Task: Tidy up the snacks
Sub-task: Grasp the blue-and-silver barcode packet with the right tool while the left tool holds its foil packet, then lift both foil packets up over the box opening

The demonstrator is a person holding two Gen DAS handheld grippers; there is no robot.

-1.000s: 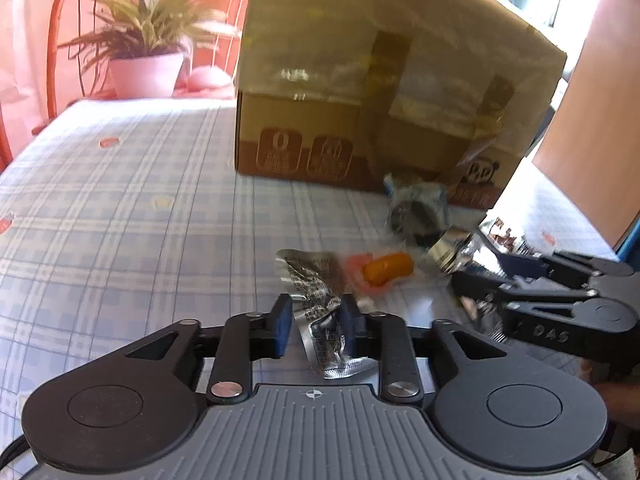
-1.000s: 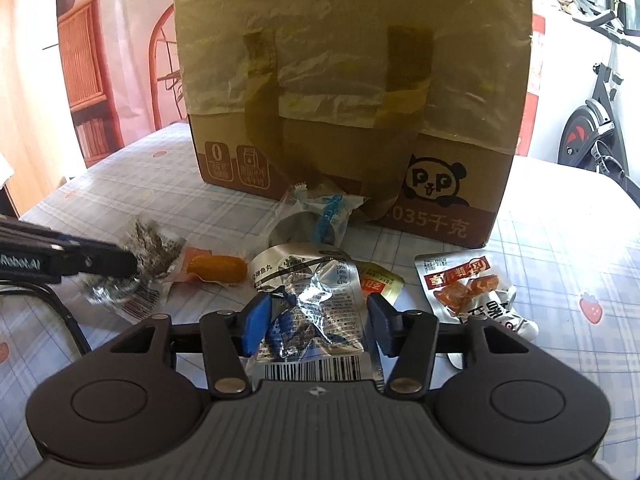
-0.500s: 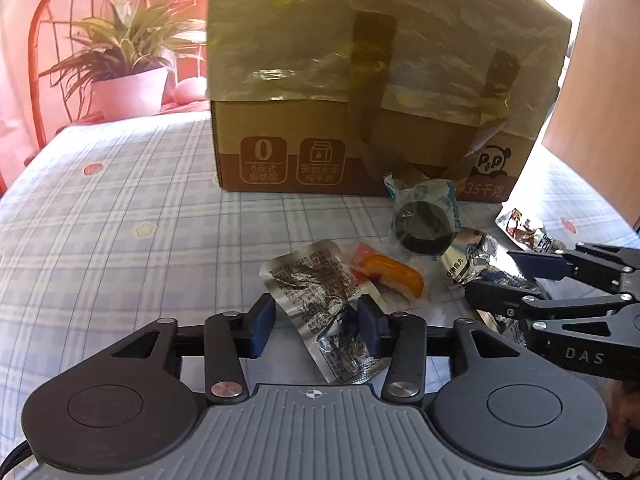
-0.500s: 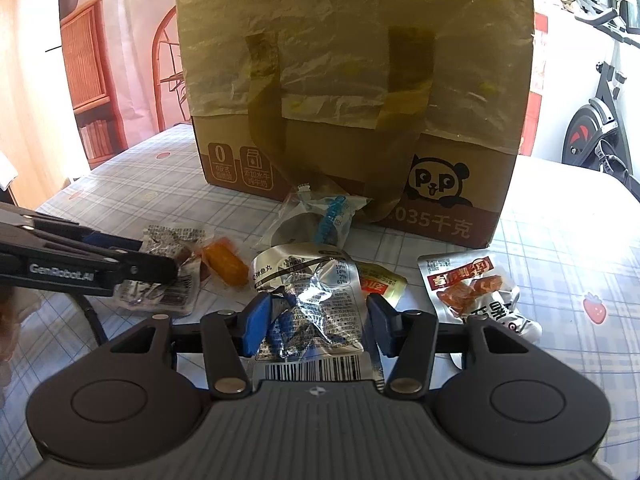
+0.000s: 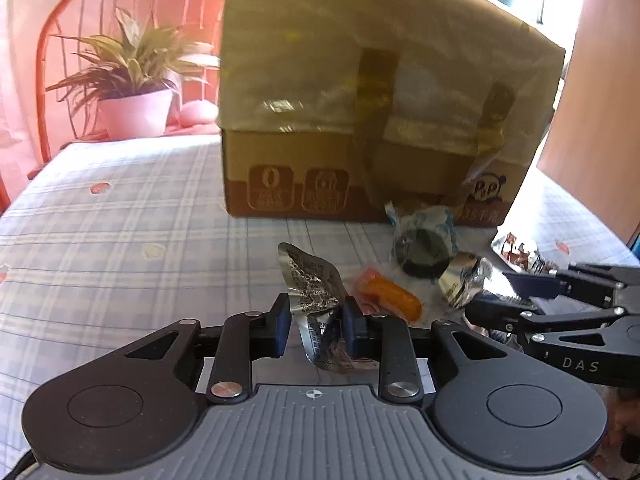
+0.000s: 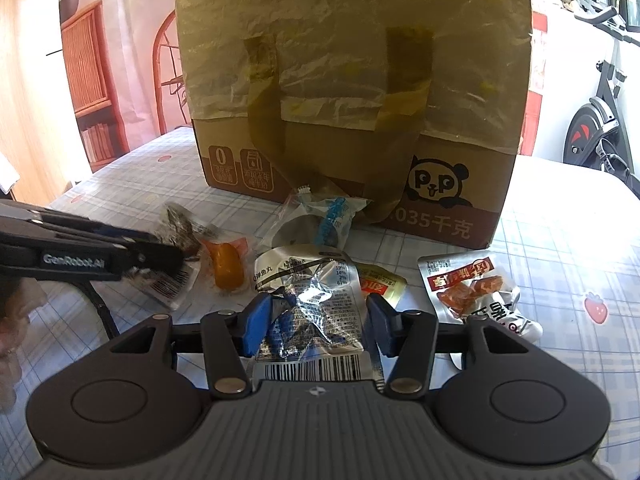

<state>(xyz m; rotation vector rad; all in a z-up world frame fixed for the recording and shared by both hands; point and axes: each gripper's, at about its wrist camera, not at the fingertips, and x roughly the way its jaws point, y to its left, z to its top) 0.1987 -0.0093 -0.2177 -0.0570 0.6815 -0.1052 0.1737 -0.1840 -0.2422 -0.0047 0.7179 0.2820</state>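
Note:
Snack packets lie on the checked tablecloth in front of a large cardboard box (image 5: 380,92). My left gripper (image 5: 314,322) is shut on a crumpled silver packet (image 5: 312,284) and holds it tilted up off the cloth. An orange sausage snack (image 5: 394,298) lies just right of it. My right gripper (image 6: 316,320) is open around a silver fish-ball packet (image 6: 316,300) that rests on the table. In the right wrist view the left gripper (image 6: 160,254) comes in from the left, and the box (image 6: 360,100) stands behind.
A clear-wrapped dark round snack (image 6: 316,228) lies against the box. A small yellow sachet (image 6: 378,284) and a red-labelled meat packet (image 6: 472,284) lie right of my right gripper. A potted plant (image 5: 132,92) and a red chair stand at the table's far left edge.
My left gripper has closed tighter on the silver packet and lifted it, so it now stands up between the fingers. The right gripper has stayed open around its packet.

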